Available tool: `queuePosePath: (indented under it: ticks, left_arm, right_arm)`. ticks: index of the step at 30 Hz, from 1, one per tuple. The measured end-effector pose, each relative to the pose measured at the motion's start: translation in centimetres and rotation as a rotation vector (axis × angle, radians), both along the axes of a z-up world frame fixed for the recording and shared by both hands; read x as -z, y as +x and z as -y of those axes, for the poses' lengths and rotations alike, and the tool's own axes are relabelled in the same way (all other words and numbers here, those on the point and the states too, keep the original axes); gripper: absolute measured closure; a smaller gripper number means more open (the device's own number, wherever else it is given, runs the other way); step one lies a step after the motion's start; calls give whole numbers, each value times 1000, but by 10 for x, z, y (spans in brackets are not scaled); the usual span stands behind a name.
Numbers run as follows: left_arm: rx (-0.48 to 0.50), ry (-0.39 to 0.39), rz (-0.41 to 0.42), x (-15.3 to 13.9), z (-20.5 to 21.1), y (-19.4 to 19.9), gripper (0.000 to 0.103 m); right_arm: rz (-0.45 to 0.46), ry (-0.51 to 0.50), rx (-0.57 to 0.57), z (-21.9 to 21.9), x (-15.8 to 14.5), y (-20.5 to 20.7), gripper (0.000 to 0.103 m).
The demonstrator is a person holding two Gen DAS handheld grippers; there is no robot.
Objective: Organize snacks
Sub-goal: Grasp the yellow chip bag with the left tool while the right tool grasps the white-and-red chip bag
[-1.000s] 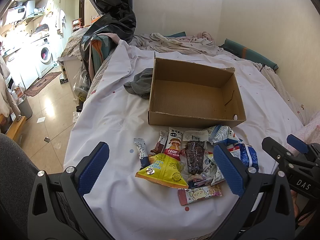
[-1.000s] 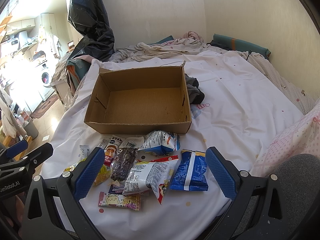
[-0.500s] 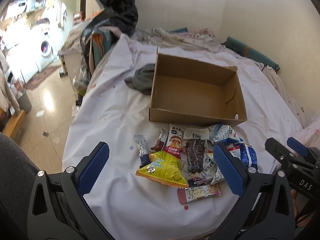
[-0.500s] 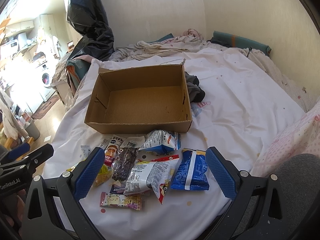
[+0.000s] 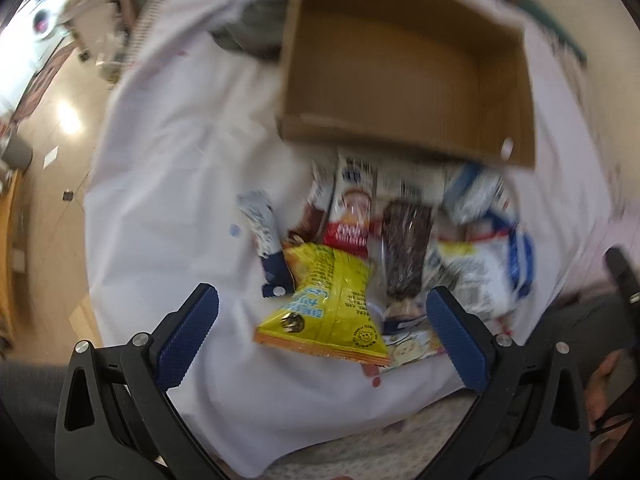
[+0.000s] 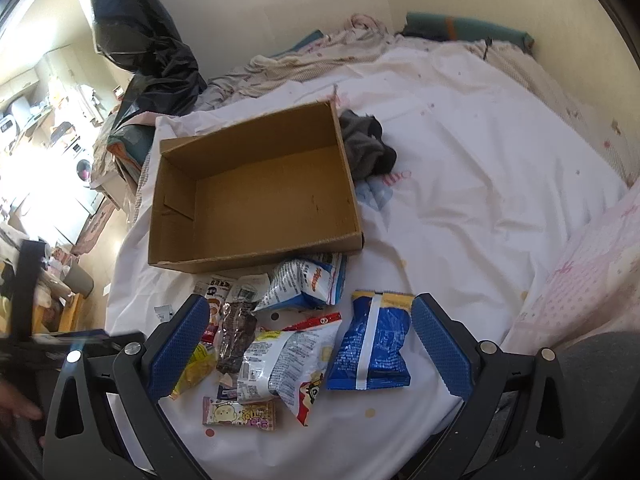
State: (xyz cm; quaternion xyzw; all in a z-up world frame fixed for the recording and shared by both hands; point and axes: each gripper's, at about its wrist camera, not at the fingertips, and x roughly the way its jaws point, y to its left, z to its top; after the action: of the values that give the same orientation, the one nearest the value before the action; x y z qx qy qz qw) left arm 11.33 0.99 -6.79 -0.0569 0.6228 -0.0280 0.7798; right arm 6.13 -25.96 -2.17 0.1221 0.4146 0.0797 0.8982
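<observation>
L tongs (image 5: pixel 322 320) spread wide, nothing pinched, hanging over the near edge of the snack pile; view is motion-blurred. Yellow bag (image 5: pixel 326 312) lies right between the two blue pads, closest thing to the L tongs. Just past it: dark brown pack (image 5: pixel 406 248), a red-and-white pack (image 5: pixel 352 208) and a slim blue-white stick pack (image 5: pixel 262 232) off to the pads' left side. Beyond those, cardboard box (image 5: pixel 404 68), open top, nothing seen inside, its near wall touching or almost touching the far snacks.

R tongs (image 6: pixel 310 340) also spread wide w/ nothing between the pads. Blue bag (image 6: pixel 372 344) sits just inside the R pad, white crinkly bag (image 6: pixel 280 360) mid-gap, the dark brown pack nearer the L pad. Pink cartoon-print bar (image 6: pixel 240 416) lies closest to the R tongs' base, below the white bag. Further out a blue-white puffed bag (image 6: pixel 306 280) rests up near the box's front wall. All snacks on the white bedsheet (image 6: pixel 480 184), none in the box. Grey cloth (image 6: pixel 366 148) bunched just beside the box's far R corner. Black plastic bag (image 6: pixel 140 40) stands well beyond, far L. Washing machine (image 6: pixel 82 168) far L in the bright room behind.
</observation>
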Motion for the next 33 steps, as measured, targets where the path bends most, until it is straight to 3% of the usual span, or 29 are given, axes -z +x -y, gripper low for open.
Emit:
queuePosePath:
  ticks: [5,7,10,12,15,19,23,27,30,33]
  left_arm:
    - [113,70,-98,36,27,10,2]
    - [148,111,-118,46,36,10,9]
    - [177,135,-142,59,42,11,29]
    - [179,150,-142,63,44,8,58]
    - [170,126,-125,60,41,1,70]
    - [153,91,-64,42,33,-17,71]
    - [61,10,32,11,14,-38,71]
    - [-19,39,135,-8,0,-51,71]
    - [-59,31,164,-17,-12,-51,71]
    - [-79,27,182,-21,-19,-45,71]
  right_arm:
    - [-51,39,6,3,13,3,0]
    - [-55,42,9,4,14,4,0]
    - [-66,49,13,6,16,6,0]
    - [-70,52,13,7,17,6,0]
    - [-75,52,12,6,17,6,0]
    - [-113,76,10,8,22,8,0]
    - [-203,144,-15,8,33,15,0]
    - [-367,235,-56,-1,58,23,4]
    - [-474,214,-47,-14,78,27,7]
    - [-524,203,-44,-26,90,29,8]
